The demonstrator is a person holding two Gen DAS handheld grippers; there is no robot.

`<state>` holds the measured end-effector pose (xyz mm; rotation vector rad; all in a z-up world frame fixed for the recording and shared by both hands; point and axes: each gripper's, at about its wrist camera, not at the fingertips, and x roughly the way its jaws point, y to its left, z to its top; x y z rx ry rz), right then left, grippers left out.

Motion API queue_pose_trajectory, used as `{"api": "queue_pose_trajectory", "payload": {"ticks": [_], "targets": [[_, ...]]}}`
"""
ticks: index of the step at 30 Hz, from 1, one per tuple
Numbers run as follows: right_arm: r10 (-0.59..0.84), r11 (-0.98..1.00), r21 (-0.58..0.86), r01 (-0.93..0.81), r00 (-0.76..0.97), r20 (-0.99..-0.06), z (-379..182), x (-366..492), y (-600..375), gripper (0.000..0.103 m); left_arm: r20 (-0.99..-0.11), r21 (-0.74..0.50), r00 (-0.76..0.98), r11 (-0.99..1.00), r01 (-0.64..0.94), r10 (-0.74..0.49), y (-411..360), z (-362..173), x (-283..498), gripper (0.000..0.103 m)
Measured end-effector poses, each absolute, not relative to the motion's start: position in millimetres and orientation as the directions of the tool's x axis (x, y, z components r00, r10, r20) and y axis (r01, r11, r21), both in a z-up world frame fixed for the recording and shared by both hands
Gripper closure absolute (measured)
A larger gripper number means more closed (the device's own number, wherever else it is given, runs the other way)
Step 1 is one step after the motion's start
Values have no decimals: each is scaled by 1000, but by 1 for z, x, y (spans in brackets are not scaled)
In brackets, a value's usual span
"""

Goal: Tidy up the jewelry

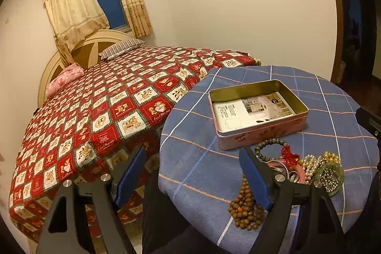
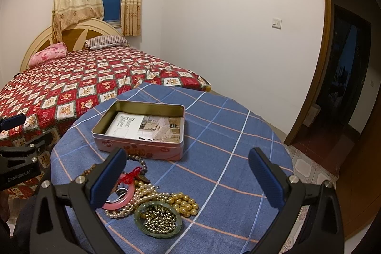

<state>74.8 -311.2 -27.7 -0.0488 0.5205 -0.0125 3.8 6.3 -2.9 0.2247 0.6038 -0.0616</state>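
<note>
A pink tin box (image 1: 262, 132) (image 2: 140, 149) stands open on the round table, with a printed leaflet (image 1: 252, 108) (image 2: 147, 126) lying inside. In front of it lies a heap of jewelry: a dark bead bracelet (image 1: 269, 143) with a red knot (image 2: 129, 176), a pink bangle (image 2: 120, 201), pearl strands (image 2: 142, 194), gold beads (image 2: 185, 204), a green bangle (image 2: 140, 211) around small beads, and a brown wooden bead string (image 1: 245, 208). My left gripper (image 1: 193, 177) hangs open over the table's left edge. My right gripper (image 2: 188, 180) hovers open above the heap, holding nothing.
The table wears a blue checked cloth (image 1: 195, 173) (image 2: 226, 142). A bed with a red patterned cover (image 1: 95, 116) (image 2: 71, 87) stands close behind and to the left. A dark doorway (image 2: 345, 77) opens at the right. Tiled floor (image 2: 307, 166) lies beyond the table's right edge.
</note>
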Motion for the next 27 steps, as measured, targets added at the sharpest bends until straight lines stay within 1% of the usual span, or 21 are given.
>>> {"api": "queue_pose_trajectory", "payload": {"ticks": [13,20,23,27], "targets": [[-25,999,-47,1,863,-504,-37,74,-311,0,-577,192,817,974,119,14,6,-6,5,23],[-43,998,-62,13,855,-517,-53,72,-316,0,-609,184,793,977,113,23,12,-20,11,23],[-53,997,-71,17,838,-543,-70,73,-323,0,-613,174,790,977,122,11,9,-29,11,23],[-45,999,-35,30,816,-576,-83,77,-334,0,-610,165,792,974,152,-20,2,-37,7,23]]}}
